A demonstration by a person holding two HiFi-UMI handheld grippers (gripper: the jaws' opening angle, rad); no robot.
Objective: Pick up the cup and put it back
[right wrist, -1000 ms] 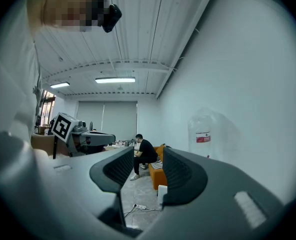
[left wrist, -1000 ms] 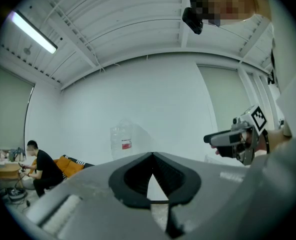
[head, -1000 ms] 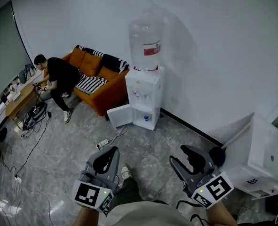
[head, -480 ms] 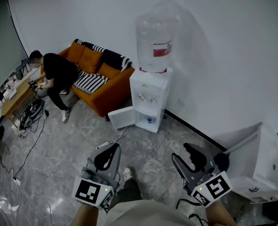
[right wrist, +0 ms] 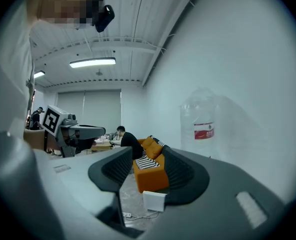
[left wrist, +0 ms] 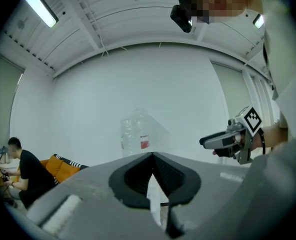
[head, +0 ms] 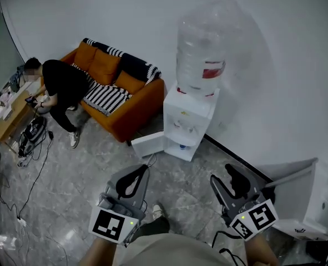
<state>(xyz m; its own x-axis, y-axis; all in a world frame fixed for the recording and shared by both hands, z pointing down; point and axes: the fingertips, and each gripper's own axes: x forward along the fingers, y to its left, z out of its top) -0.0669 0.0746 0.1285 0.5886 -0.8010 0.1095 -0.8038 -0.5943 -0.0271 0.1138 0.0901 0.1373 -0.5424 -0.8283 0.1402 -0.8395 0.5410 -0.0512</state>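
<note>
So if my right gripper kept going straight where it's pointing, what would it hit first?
Nothing close. The right gripper lines up with the open white door of the water dispenser, orange sofa beyond it; probably the door first, though depth is unclear.

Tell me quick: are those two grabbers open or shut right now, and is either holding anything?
Left gripper: shut, jaws together, holding nothing.
Right gripper: open, nothing between its jaws.

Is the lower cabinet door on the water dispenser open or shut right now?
Open: the white door swings out leftward from the water dispenser base, exposing the compartment.
</note>
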